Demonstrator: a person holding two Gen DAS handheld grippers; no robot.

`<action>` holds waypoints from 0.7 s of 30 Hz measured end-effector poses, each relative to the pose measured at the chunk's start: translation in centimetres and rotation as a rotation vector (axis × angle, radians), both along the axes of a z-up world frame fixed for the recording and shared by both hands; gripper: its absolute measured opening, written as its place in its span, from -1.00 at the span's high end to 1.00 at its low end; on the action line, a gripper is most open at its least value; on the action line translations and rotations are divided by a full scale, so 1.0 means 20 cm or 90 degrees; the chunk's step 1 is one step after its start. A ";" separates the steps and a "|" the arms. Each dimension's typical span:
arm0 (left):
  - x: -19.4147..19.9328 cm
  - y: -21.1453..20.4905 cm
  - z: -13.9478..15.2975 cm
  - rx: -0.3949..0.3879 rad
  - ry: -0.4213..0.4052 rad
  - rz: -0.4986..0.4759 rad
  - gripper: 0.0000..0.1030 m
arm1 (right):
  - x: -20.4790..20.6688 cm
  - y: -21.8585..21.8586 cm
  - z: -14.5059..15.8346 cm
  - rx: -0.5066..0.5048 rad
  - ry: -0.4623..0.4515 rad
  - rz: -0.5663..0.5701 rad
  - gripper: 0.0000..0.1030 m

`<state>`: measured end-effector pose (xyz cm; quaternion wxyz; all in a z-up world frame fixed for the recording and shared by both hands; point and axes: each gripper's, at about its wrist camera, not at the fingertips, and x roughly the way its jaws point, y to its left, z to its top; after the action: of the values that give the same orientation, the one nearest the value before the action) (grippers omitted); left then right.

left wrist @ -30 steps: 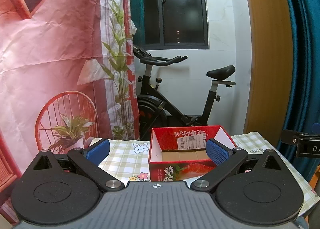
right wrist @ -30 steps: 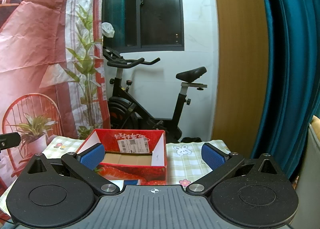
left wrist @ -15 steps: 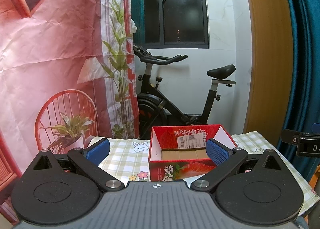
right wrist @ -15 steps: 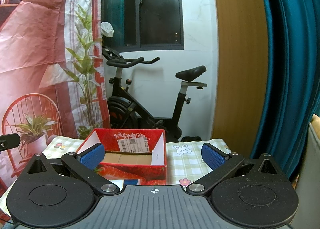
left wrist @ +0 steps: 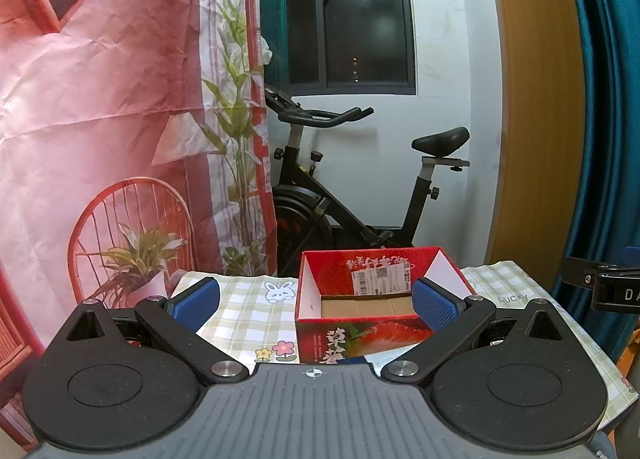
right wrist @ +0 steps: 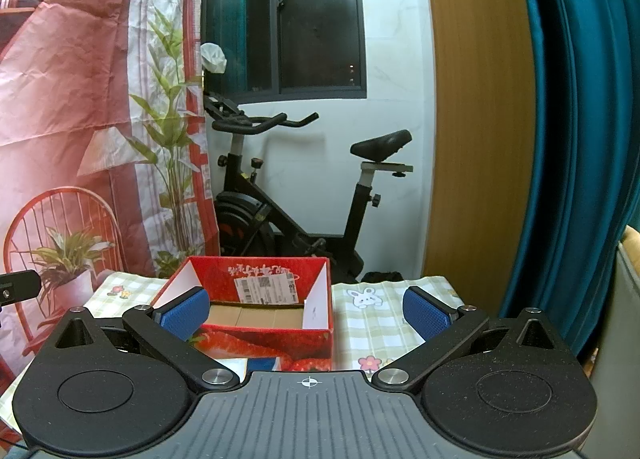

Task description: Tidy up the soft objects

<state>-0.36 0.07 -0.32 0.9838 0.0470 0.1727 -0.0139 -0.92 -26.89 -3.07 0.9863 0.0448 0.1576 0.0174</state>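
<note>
Checked cloth with bunny and flower prints covers the table I am working over, and both my tools hang above its near edge with nothing between their fingers.

My left gripper is spread wide, its blue pads well apart; through the gap I see the tablecloth on the left and the red strawberry-printed cardboard box on the right, with the right-hand pad overlapping the box's near right corner in this view. Whether that pad touches the box I cannot tell.

My right gripper is likewise released and wide. Its left pad sits in front of the box's near left corner, and the right pad lies over bare cloth beside the bunny print.

That box stands upright on the table, open at the top. Inside I see only its brown cardboard floor and a white shipping label stuck on the far inner wall. A sliver of something blue and white shows just in front of the box, mostly hidden by the gripper bodies, so I cannot say what it is.

Beyond the table stands a black exercise bike under a dark window. A wrinkled pink backdrop printed with plants and a chair hangs on the left, a wooden panel and a teal curtain on the right.
</note>
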 end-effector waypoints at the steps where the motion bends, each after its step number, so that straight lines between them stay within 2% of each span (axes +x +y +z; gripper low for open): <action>1: 0.00 0.00 0.00 0.000 0.000 0.000 -1.00 | 0.00 0.00 0.00 0.000 0.000 0.000 -0.99; 21: -0.01 -0.01 -0.01 -0.003 0.004 -0.001 -1.00 | 0.00 0.00 0.00 0.001 0.001 0.000 -0.99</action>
<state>-0.46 -0.08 -0.48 0.9833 0.0451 0.1758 -0.0154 -0.87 -26.86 -3.09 0.9861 0.0457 0.1587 0.0177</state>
